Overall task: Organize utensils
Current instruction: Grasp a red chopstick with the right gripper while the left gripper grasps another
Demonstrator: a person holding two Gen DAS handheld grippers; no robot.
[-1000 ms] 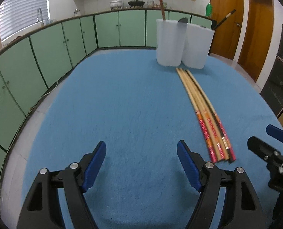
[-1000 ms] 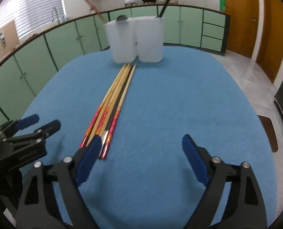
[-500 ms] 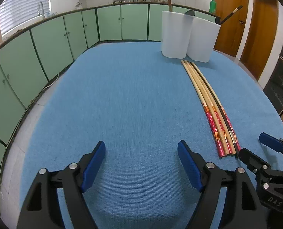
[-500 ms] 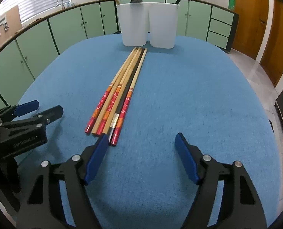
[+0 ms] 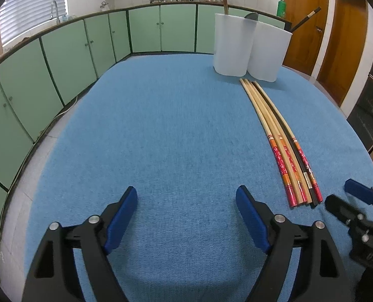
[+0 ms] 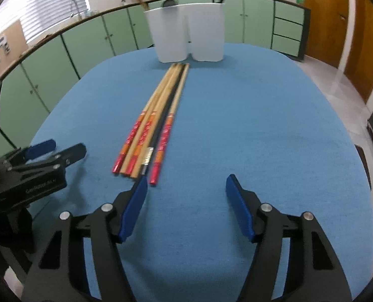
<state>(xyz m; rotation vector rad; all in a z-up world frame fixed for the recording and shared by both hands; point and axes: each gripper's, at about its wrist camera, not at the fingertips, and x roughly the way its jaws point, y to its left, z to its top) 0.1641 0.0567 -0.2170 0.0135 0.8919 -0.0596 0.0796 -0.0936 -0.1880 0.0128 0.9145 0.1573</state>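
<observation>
Several long chopsticks (image 5: 282,141), wooden with red patterned ends and one black, lie side by side on the blue table cloth (image 5: 173,125); they also show in the right wrist view (image 6: 156,125). Two white plastic holders (image 5: 249,50) stand at their far tips, each with a utensil or two inside; the holders also show in the right wrist view (image 6: 189,36). My left gripper (image 5: 186,201) is open and empty, left of the chopsticks' near ends. My right gripper (image 6: 186,183) is open and empty, its left finger (image 6: 136,201) just short of the red ends.
Green cabinets (image 5: 60,58) run around the table's far and left sides. Wooden doors (image 5: 337,37) stand at the right. The table's rounded edge lies close on every side.
Both grippers have dropped lower and tilted toward the table. The right gripper has drawn a little closer to the chopsticks' near ends. Both stay open.
</observation>
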